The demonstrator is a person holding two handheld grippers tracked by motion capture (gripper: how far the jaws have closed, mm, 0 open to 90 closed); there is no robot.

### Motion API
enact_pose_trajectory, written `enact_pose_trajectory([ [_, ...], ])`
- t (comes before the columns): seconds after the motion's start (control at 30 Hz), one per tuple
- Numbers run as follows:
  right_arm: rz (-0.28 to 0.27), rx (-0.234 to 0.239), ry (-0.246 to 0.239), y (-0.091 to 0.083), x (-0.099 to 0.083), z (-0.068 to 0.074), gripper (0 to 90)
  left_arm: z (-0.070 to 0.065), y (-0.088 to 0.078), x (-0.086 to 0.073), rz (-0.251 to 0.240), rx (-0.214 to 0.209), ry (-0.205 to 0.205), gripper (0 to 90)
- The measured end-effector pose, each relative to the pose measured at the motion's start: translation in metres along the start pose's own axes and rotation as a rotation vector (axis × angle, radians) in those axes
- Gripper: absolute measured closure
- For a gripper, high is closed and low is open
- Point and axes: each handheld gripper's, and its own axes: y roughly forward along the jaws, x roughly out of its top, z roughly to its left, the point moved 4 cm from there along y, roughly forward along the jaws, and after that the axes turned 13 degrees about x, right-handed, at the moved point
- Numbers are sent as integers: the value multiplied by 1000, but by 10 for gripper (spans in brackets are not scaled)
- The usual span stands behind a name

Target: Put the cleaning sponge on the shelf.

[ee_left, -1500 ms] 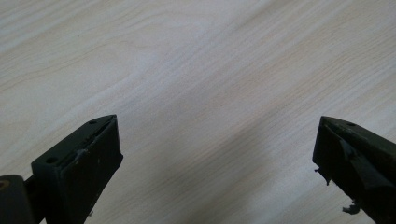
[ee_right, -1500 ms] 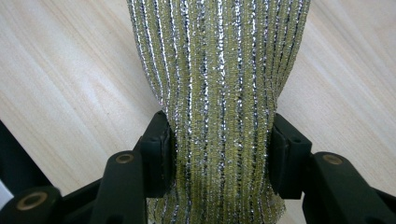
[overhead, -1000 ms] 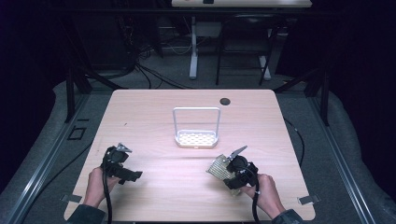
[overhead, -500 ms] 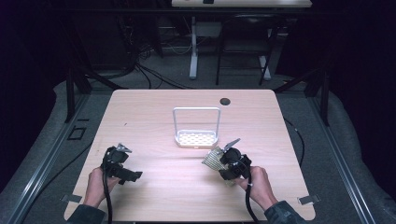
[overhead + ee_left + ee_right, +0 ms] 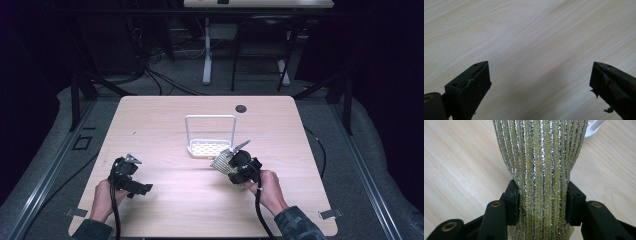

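A silver-and-gold striped scouring sponge point(image 5: 541, 157) is pinched between the jaws of my right gripper point(image 5: 541, 195), which is shut on it. From above, the sponge point(image 5: 221, 160) hangs just off the tabletop in the right gripper point(image 5: 228, 164), close to the front right corner of a white wire rack point(image 5: 210, 117). A corner of that rack point(image 5: 594, 127) shows past the sponge. My left gripper point(image 5: 136, 181) rests at the front left of the table, held by a hand. Its jaws stand wide apart over bare wood, so the left gripper point(image 5: 540, 80) is open and holds nothing.
The light wooden table point(image 5: 160, 120) has a dark round cable hole point(image 5: 241, 108) near its far edge. Cables trail from both grippers toward the front edge. Dark floor, stands and cables surround the table.
The right gripper has carried the sponge away from the front edge and leftward, closer to the white rack. The left gripper has stayed put.
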Motion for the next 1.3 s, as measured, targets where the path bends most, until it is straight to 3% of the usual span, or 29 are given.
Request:
enact_pose_trajectory([
  [0.23, -15, -4, 44, 7, 12, -1, 532, 2, 1, -1, 23, 3, -8, 36],
  [0.7, -39, -29, 48, 30, 45, -2, 522, 1, 1, -1, 9, -5, -2, 36],
  [1.03, -54, -52, 54, 37, 54, -6, 518, 1, 1, -1, 8, -7, 2, 35],
  [1.3, -105, -76, 77, 41, 60, -11, 505, 0, 1, -1, 10, -13, 4, 34],
])
